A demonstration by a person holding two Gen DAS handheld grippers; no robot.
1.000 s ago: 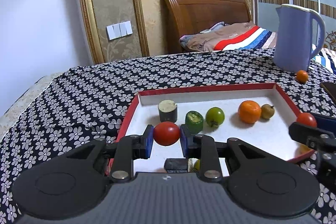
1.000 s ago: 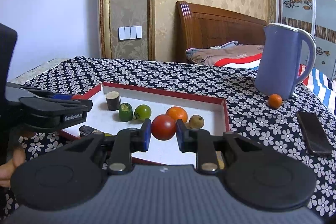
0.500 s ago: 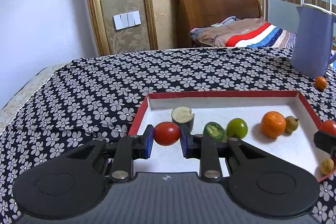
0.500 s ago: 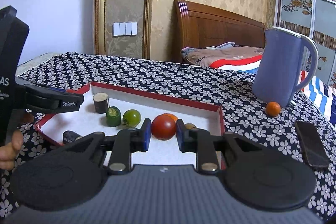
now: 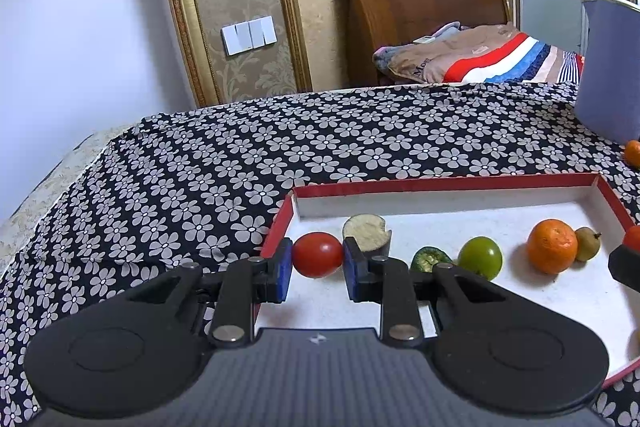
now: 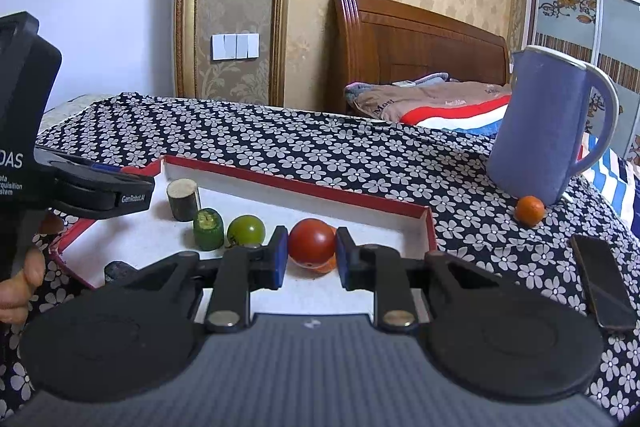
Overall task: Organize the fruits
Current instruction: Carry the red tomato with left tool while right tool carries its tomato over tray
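Observation:
My left gripper is shut on a red tomato, held over the left end of a red-rimmed white tray. My right gripper is shut on a second red tomato, held over the tray's right end. In the tray lie a dark cut stub, a cut green piece, a green tomato, an orange and a small brown fruit. The orange is mostly hidden behind the right tomato in the right wrist view.
A blue jug stands on the flowered tablecloth at the back right, with a small orange beside it. A dark phone lies right of the tray. A wooden bed with a striped blanket is behind.
Both grippers moved with their tomatoes: the left one shifted toward the tray's left end, the right one came closer over the tray's right end. Both stayed shut.

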